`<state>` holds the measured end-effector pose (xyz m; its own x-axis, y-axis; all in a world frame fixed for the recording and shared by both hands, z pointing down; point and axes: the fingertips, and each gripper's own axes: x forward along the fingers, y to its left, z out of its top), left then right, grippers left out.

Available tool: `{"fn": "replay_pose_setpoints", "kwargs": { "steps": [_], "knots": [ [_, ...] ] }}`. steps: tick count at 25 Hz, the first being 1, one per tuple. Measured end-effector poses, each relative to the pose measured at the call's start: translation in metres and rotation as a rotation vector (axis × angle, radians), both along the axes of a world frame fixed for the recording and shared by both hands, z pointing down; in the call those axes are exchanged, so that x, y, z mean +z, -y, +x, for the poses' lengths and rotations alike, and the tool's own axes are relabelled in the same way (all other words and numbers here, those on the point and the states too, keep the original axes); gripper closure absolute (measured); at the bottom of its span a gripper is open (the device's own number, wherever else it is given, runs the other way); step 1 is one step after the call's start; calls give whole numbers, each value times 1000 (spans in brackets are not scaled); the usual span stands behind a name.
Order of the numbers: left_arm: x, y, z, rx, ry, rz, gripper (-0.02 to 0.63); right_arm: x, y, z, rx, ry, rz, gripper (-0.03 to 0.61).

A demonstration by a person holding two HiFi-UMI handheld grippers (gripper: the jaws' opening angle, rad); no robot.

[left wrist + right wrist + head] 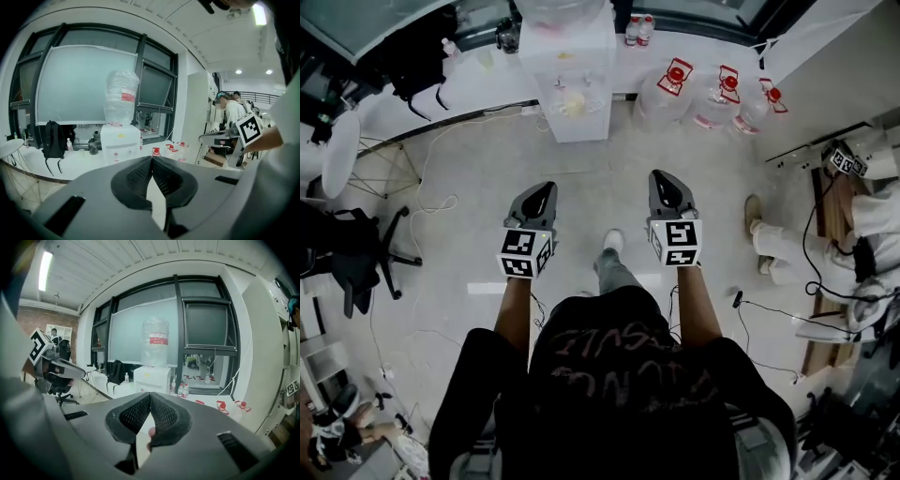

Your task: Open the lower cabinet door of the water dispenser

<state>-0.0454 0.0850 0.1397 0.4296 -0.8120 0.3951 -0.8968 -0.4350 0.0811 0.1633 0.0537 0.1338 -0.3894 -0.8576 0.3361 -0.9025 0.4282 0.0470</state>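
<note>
While both grippers are held out ahead of the person's body, neither holds anything: the left gripper has its jaws pressed together at the tips, and the right gripper is closed the same way, with nothing between the pads in either gripper view. Just beyond them, at twelve o'clock, one shoe is planted on the pale floor. A loose cable trails over that floor at about ten o'clock.

Farther off, still at twelve o'clock, the water dispenser stands against the window wall, well apart from both grippers. Its lower cabinet door faces the person, but the steep head view foreshortens it and each gripper's own body hides it, so handle and hinge side cannot be made out. Three large water jugs sit close beside it at one o'clock.

My reading is that the approach is underway and the door is untouched. From here, closed jaws would only bump the door, so one must open before contact. Guessing the wrong edge would mean pulling against the hinge. A hard tug could slide or rock the cabinet with the bottle on top. A door swinging toward one o'clock may strike the jugs.
</note>
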Motion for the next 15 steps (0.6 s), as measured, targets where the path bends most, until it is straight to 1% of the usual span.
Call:
{"fn": "replay_pose_setpoints", "kwargs": {
  "steps": [5,8,15],
  "knots": [
    [13,48,7,-32,9,-43,601,13,54,12,-15,13,-41,565],
    [22,72,10,-49,28,-63,601,19,80,17,-27,34,-61,565],
    [37,108,13,-41,68,-79,601,38,122,25,-50,25,-83,565]
  ]
}}
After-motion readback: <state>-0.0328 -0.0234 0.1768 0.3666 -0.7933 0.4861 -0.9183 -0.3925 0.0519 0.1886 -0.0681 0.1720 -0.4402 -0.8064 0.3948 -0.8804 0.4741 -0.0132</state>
